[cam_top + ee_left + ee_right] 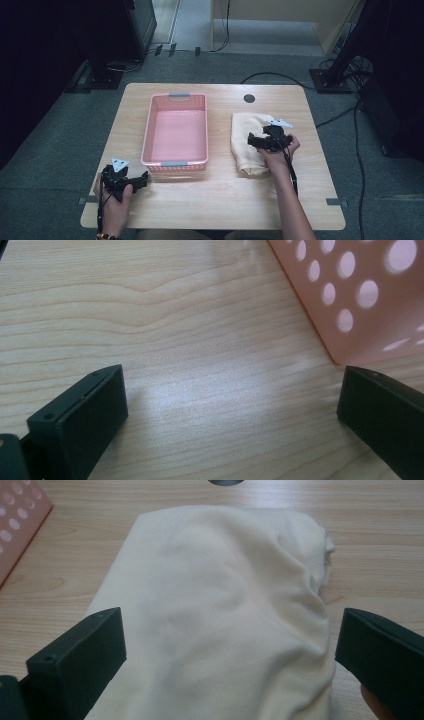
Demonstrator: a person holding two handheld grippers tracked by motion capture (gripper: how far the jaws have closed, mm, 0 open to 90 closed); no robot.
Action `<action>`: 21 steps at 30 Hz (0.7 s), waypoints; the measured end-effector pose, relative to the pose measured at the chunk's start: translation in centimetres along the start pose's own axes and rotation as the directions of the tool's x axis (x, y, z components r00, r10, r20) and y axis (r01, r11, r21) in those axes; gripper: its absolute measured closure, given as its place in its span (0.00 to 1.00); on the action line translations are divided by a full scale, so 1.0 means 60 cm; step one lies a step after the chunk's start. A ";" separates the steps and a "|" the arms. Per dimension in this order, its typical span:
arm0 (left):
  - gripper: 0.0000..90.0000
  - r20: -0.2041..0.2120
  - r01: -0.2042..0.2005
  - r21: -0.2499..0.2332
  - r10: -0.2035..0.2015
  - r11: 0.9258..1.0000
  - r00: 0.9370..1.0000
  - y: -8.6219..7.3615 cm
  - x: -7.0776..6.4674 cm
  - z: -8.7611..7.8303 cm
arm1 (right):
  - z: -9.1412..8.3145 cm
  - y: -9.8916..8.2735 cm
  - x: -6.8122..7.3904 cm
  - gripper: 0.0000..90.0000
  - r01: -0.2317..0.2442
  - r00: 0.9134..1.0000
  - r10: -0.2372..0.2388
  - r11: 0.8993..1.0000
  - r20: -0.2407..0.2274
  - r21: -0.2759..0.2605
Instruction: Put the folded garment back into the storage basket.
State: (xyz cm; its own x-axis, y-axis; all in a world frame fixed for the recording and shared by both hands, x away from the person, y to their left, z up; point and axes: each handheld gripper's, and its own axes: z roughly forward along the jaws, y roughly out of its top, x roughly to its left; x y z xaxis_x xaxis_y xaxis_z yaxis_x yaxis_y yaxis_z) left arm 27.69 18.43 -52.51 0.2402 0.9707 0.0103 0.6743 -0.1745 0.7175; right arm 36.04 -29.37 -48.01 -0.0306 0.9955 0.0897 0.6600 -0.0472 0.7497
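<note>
Sitting in the middle of a light wooden table (pixel 220 200) is a pink basket (pixel 175 129). It is plastic, shaped like a long box, with round holes in its walls and a small grey handle at each short end. Nothing lies inside it.

Right of the basket, with bare wood between them, lies a folded cream cloth (pixel 248 140). It looks soft and a little lumpy, with rounded folds along its edges. In the right gripper view the cloth (pixel 220 615) spreads up the picture, and a corner of the basket (pixel 17 520) peeks in at the top left.

The right gripper (pixel 251 140) is over the near part of the cloth, held in the person's right hand (pixel 280 152). Its two black jaws stand wide apart, one at each side of the cloth. They are square and flat, and they are not squeezing the cloth.

The left gripper (pixel 146 180) is low at the near left part of the table, held in the left hand (pixel 114 197). Its jaws are wide apart too, with only bare wood between them. The near left corner of the basket (pixel 360 295) is just beside one jaw.

A small dark round hole (pixel 249 98) is in the table top near the far edge, past the cloth. The table stands on grey carpet (pixel 45 150), and black cables (pixel 350 115) trail on the floor at the right.
</note>
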 end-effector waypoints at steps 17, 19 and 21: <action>0.00 0.000 0.001 0.000 -0.001 1.000 1.000 0.000 0.000 0.000 | 0.041 0.001 0.002 0.00 -0.051 0.999 0.051 0.998 0.017 0.033; 0.00 0.000 0.001 0.000 -0.001 1.000 1.000 0.000 0.000 0.000 | 0.043 0.001 0.001 0.00 -0.048 0.999 0.047 0.998 0.018 0.035; 0.00 0.000 0.000 0.000 0.000 1.000 1.000 0.000 0.000 0.000 | 0.048 -0.002 0.000 0.00 -0.047 0.999 0.046 0.998 0.020 0.044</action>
State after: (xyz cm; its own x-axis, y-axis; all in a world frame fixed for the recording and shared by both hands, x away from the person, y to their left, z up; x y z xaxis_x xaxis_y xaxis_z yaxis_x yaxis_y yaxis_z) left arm 27.69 18.43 -52.51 0.2400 0.9707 0.0101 0.6742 -0.1741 0.7177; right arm 38.12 -29.14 -49.95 0.0151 0.9937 0.1110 0.6929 -0.0904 0.7154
